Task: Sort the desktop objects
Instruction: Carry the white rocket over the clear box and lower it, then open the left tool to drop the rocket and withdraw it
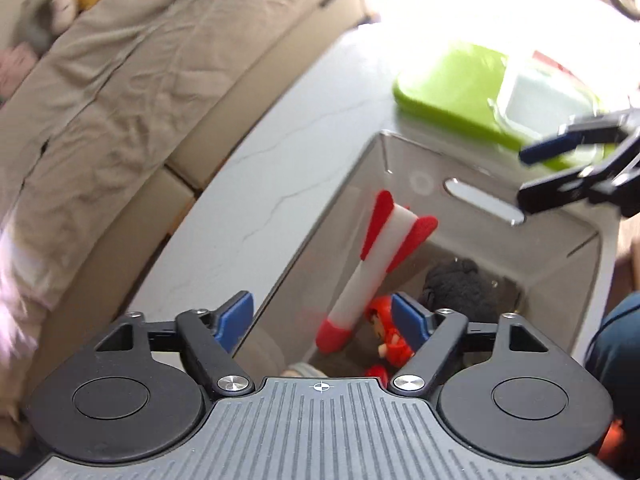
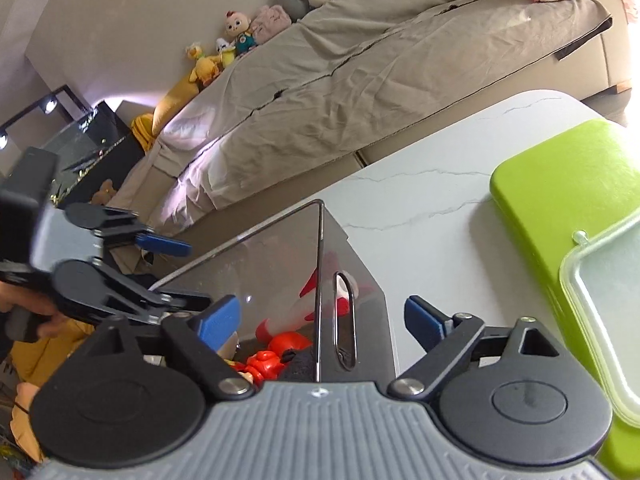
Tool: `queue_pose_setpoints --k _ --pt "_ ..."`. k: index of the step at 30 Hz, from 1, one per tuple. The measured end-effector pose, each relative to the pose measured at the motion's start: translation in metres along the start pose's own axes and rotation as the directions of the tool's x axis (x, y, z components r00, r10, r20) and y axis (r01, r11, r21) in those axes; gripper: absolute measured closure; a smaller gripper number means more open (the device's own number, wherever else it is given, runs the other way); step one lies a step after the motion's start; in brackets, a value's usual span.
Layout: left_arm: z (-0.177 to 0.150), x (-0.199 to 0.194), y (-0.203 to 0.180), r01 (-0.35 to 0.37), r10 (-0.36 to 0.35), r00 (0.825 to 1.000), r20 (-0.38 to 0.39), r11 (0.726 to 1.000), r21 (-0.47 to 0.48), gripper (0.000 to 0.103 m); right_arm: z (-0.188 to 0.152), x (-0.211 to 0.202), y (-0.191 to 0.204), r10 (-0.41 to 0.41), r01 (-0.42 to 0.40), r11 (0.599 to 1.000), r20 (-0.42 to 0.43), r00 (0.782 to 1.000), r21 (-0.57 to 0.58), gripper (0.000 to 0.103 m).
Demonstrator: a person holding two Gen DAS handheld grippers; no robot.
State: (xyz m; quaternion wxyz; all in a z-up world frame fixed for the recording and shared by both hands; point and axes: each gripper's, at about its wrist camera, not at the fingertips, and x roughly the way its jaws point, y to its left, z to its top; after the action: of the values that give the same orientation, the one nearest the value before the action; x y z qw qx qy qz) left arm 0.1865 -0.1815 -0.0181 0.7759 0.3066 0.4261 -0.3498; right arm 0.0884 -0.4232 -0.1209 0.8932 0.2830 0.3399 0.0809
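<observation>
A clear plastic bin (image 1: 492, 204) stands on the white marble table (image 1: 256, 200). Inside it a red-and-white toy rocket (image 1: 370, 276) leans nose-down, beside a red toy figure (image 1: 386, 334) and a black fuzzy item (image 1: 460, 286). My left gripper (image 1: 326, 316) hangs open above the bin's near rim, holding nothing. My right gripper (image 2: 322, 318) is open too, straddling the bin's handle wall (image 2: 344, 320); it also shows as the right gripper (image 1: 532, 176) over the bin's far corner. The left gripper (image 2: 176, 272) appears at the bin's left, with the figure (image 2: 266, 362) below.
A lime-green board (image 2: 560, 200) lies on the table to the right, carrying a clear lidded container (image 2: 612, 292). A beige sofa (image 2: 360, 80) with plush toys (image 2: 240, 36) runs behind the table. A person's hand (image 2: 36, 320) holds the left gripper; a blue-clad leg (image 1: 620, 344) is near the bin.
</observation>
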Motion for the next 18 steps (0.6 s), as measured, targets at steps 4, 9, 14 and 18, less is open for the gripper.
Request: queue_pose_setpoints --k 4,9,14,18 --pt "-0.073 -0.054 0.080 0.170 -0.110 0.982 0.151 0.864 -0.474 0.010 0.000 0.011 0.009 -0.034 0.033 0.999 -0.048 0.998 -0.027 0.025" --pt "-0.151 -0.037 0.127 0.217 -0.124 0.976 0.181 0.668 -0.712 0.010 -0.005 0.019 0.022 -0.080 0.075 0.996 -0.097 0.992 -0.051 0.078" --pt "-0.180 0.005 0.132 0.247 -0.199 0.966 0.162 0.545 -0.801 0.011 -0.011 0.026 0.035 -0.126 0.116 0.990 -0.145 0.981 -0.076 0.091" --pt "-0.186 0.030 0.125 0.297 -0.280 0.943 0.179 0.473 -0.829 0.047 -0.016 0.033 0.045 -0.163 0.147 0.984 -0.182 0.970 -0.097 0.091"
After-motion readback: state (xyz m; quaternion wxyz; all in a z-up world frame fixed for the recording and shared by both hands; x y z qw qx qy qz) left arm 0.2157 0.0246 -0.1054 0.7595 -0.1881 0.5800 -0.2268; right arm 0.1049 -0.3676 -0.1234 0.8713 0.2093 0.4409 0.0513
